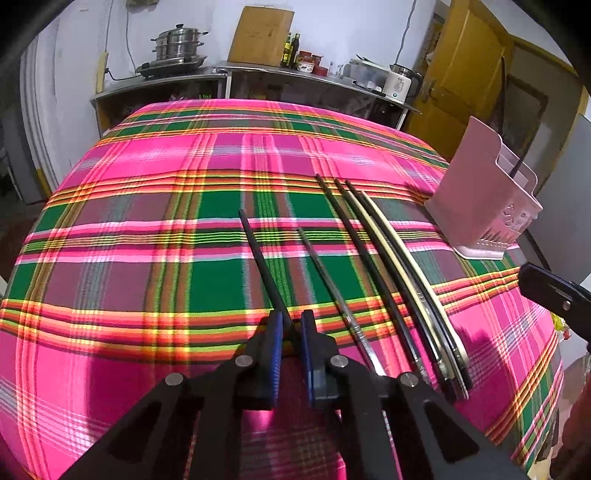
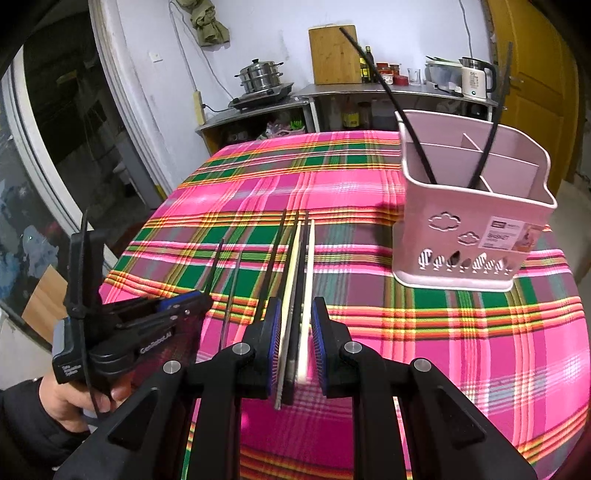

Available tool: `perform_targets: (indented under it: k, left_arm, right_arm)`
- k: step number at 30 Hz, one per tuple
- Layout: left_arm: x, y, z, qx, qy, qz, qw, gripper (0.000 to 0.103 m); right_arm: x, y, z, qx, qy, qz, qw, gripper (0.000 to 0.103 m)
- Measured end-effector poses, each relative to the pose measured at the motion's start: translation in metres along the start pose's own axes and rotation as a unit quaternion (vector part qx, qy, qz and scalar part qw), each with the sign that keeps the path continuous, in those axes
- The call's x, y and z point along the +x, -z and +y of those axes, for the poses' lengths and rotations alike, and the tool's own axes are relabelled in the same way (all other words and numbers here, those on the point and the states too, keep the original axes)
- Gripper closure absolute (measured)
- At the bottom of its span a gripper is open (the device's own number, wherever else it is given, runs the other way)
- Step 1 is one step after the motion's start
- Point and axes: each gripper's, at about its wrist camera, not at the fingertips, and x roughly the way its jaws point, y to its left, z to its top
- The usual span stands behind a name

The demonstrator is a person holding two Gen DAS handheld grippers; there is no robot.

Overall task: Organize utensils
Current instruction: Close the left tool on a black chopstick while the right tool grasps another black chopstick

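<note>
Several chopsticks lie side by side on the plaid tablecloth point(image 1: 147, 229). My left gripper point(image 1: 291, 321) is closed around the near end of a black chopstick point(image 1: 258, 258), which points away over the cloth. My right gripper point(image 2: 295, 310) straddles a bundle of black and cream chopsticks point(image 2: 299, 266); its jaws are apart, with a gap at each pad. That bundle shows right of the left gripper point(image 1: 391, 254), beside a thin dark chopstick point(image 1: 332, 288). A pink utensil basket point(image 2: 472, 206) stands at the right with two black chopsticks point(image 2: 391, 99) leaning in it.
The basket also shows at the cloth's right edge in the left wrist view point(image 1: 484, 199). Behind the table is a steel counter point(image 1: 258, 74) with a steamer pot point(image 1: 179, 46), cutting board point(image 1: 260, 35), bottles and a kettle point(image 1: 400, 83). A yellow door point(image 1: 469, 74) stands at right.
</note>
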Motion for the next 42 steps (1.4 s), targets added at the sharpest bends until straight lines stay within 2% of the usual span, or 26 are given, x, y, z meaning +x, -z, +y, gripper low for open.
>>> perform_targets:
  k: [9,19,31,37,42]
  left_arm:
    - [-0.005,-0.006,0.031,-0.024,-0.019,0.004,0.9995,0.093]
    - [0.004,-0.020,0.046,-0.045,-0.015,0.009,0.9988,0.093]
    - [0.017,-0.036,0.048,-0.057,-0.020,0.014,0.9981,0.093]
    - [0.023,-0.042,0.045,-0.037,-0.032,0.011,0.9987,0.093]
    - [0.024,-0.043,0.044,-0.028,-0.038,0.007,0.9989,0.094]
  right_arm:
    - [0.048,-0.019,0.021,-0.017,-0.035,0.025,0.999,0.086]
    - [0.109,-0.039,0.025,-0.027,-0.026,0.066,0.997,0.086]
    - [0.145,-0.048,0.024,-0.033,-0.013,0.088,0.995,0.086]
    - [0.153,-0.053,0.028,-0.041,0.001,0.092,0.995,0.086]
    - [0.153,-0.054,0.029,-0.043,0.012,0.093,0.995,0.096]
